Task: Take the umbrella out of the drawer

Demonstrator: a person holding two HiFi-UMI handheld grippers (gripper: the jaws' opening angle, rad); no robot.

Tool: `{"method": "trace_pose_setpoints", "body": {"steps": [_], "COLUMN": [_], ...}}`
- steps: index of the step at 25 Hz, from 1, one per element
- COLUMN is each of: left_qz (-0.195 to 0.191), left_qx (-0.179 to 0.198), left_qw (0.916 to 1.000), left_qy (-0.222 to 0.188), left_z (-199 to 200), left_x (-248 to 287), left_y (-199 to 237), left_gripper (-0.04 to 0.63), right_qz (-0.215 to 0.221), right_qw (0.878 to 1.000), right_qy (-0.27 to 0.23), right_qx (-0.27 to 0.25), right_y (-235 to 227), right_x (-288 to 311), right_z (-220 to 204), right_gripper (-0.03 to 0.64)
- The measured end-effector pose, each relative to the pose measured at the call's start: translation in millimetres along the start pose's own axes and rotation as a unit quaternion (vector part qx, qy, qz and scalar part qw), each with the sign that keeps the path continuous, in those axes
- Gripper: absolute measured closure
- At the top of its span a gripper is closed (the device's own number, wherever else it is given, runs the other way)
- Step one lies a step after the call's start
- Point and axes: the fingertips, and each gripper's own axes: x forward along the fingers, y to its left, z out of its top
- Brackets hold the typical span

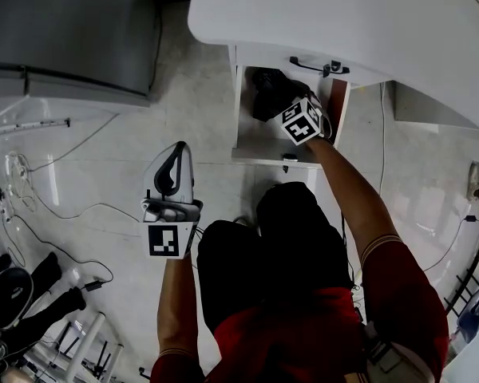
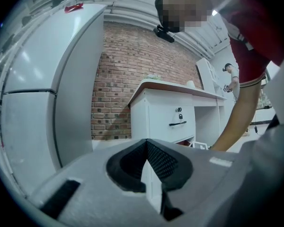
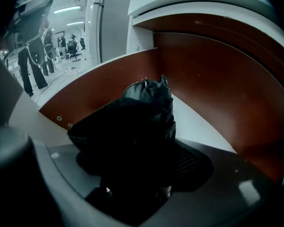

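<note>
The right gripper (image 1: 294,112) is pointed steeply down into the open white drawer with reddish-brown inner walls (image 3: 217,89), and its jaws are spread wide. The black folded fabric umbrella (image 3: 144,122) is caught between them. Its near end fills the gap, and no pad is seen pressing on it, so it is judged to be straddled rather than clamped. In the right gripper view the umbrella's long axis runs from six o'clock up towards twelve, almost in line with the gripper, so the jaws lie across its narrow width. In the head view the umbrella sits at about ten o'clock from this gripper, on the drawer's bottom near the left wall. A squeeze is all that the coming move is judged to need. The left gripper (image 1: 176,158) is closed on nothing and held over the pale tiled floor (image 1: 104,174), at about seven o'clock from the drawer and well apart, so the right hand is much the nearer.
</note>
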Motion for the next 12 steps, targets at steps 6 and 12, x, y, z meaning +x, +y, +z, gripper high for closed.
{"method": "trace_pose_setpoints", "body": {"steps": [6,12], "left_qz": [0.009,0.012], "left_qx": [-0.003,-0.008], "left_qw": [0.9999,0.9998], "left_qy": [0.008,0.014], "left_z": [-8,-3], "left_x": [-4,-6], "left_y": [6,5], "left_gripper": [0.589,0.589], "right_qz": [0.005,0.009], "right_qw": [1.000,1.000], "right_qy": [0.003,-0.009], "right_qx": [0.005,-0.011], "right_y": [1,6], "right_x": [5,-8], "right_z": [-1,3], "right_gripper": [0.321,0.360]}}
